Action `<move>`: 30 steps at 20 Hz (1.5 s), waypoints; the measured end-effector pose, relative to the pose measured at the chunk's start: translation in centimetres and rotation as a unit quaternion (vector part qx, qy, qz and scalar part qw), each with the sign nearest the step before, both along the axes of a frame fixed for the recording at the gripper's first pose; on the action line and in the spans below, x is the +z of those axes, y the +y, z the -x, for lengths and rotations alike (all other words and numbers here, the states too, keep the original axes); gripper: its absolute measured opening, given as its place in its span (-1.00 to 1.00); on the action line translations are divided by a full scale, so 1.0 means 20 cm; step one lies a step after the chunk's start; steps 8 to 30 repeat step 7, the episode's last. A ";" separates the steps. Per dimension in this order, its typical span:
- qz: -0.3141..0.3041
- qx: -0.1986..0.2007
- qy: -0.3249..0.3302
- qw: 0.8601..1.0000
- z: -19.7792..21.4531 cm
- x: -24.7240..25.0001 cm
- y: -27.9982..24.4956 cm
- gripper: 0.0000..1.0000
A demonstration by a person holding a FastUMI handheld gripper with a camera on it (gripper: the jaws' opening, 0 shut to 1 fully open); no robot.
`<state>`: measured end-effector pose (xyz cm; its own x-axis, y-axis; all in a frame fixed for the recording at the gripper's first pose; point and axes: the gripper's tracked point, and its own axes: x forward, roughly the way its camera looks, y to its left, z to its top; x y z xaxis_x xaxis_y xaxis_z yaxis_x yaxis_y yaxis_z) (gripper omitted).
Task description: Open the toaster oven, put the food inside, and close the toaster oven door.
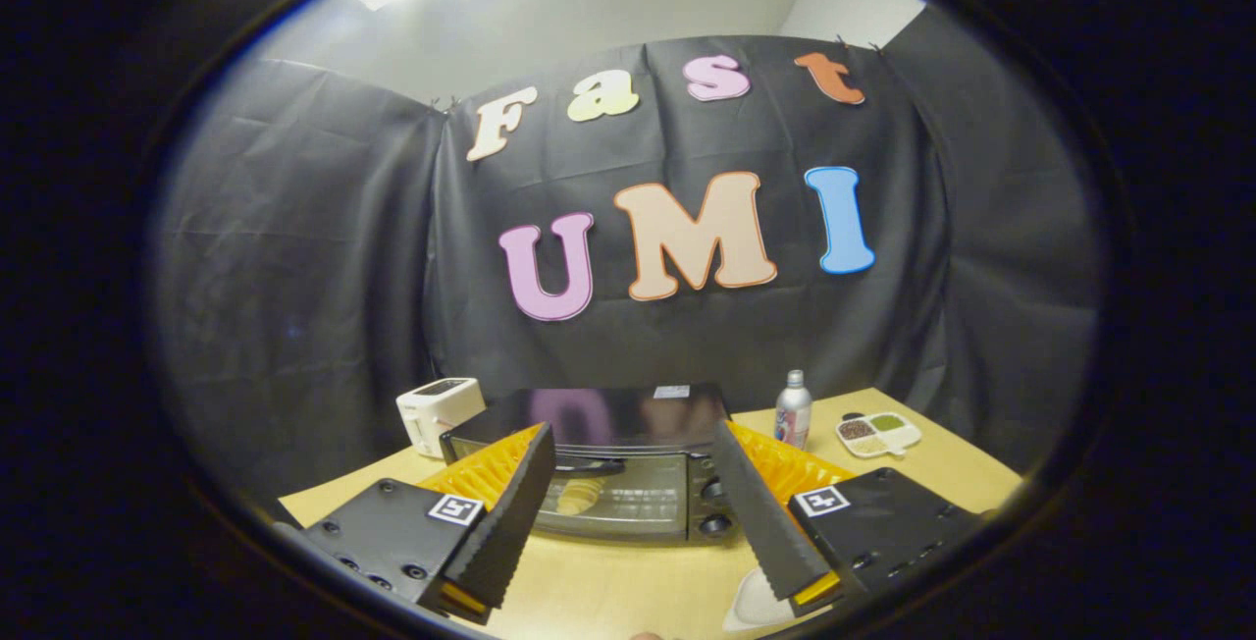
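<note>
Against the black cloth wall, a pale wood worktop (628,586) carries the toaster oven (599,473), door closed, near its back edge; the claw (628,463) hangs wide open, empty, before it.

Toaster oven (613,468) sits dead ahead at 12 o'clock on the table (628,586), door closed, something pale visible through the glass. Hand-held gripper (633,453) fingers spread wide, gripping nothing. White toaster (439,411) at 10 o'clock, bottle (793,409) and divided dish (878,433) around 2 o'clock.
</note>
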<state>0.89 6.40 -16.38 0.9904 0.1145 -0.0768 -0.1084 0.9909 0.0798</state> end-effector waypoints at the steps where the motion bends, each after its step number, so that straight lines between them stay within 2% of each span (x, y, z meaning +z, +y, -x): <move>1: 0.001 0.000 -0.002 1.000 0.00 0.03 -0.01 0.97; 7: 0.032 -0.022 -0.012 0.999 0.01 0.10 -0.11 0.97; 30: 0.032 -0.022 -0.012 0.999 0.01 0.10 -0.11 0.97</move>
